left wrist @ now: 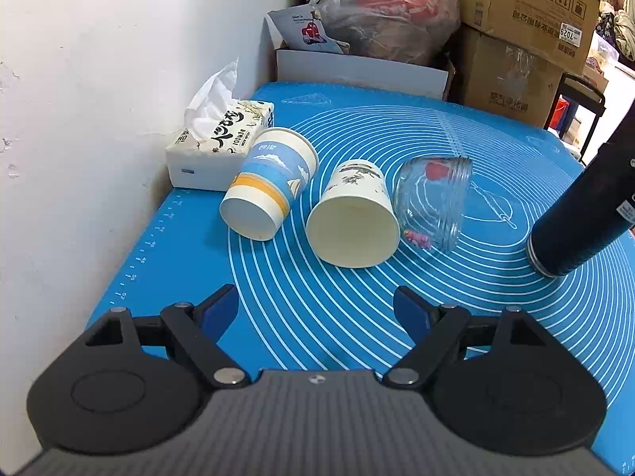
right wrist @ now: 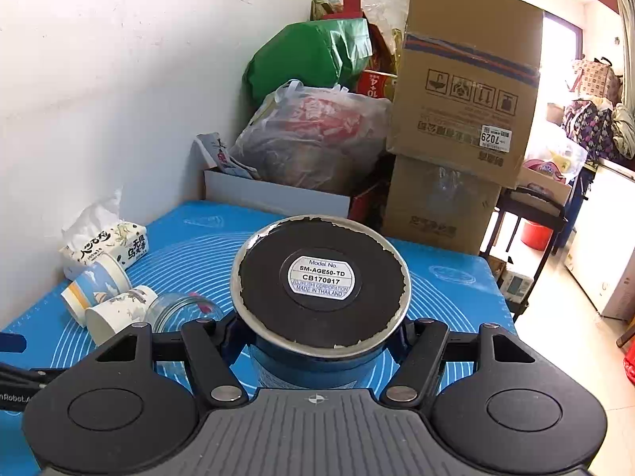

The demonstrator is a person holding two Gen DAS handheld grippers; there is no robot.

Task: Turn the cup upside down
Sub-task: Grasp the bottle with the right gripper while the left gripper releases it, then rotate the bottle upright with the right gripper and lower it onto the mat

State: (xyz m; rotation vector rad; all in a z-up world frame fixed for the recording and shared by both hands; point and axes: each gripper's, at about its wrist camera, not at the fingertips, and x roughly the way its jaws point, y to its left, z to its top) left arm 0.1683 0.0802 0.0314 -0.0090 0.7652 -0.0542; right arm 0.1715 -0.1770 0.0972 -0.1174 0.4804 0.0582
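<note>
My right gripper (right wrist: 319,329) is shut on a dark blue thermos cup (right wrist: 321,289), its base with the round label facing the camera. The same cup (left wrist: 583,214) shows in the left wrist view at the right, tilted, base end low over the blue mat (left wrist: 357,297). My left gripper (left wrist: 315,309) is open and empty, above the mat's near part. Ahead of it stand upside down a blue-and-white paper cup (left wrist: 270,190), a white paper cup (left wrist: 353,218) and a glass jar (left wrist: 434,202).
A tissue pack (left wrist: 216,139) lies by the white wall at the left. Beyond the mat's far edge stand a white box (left wrist: 357,71), a plastic bag (left wrist: 381,12) and stacked cardboard boxes (left wrist: 524,31). A black stand (right wrist: 528,214) is at the right.
</note>
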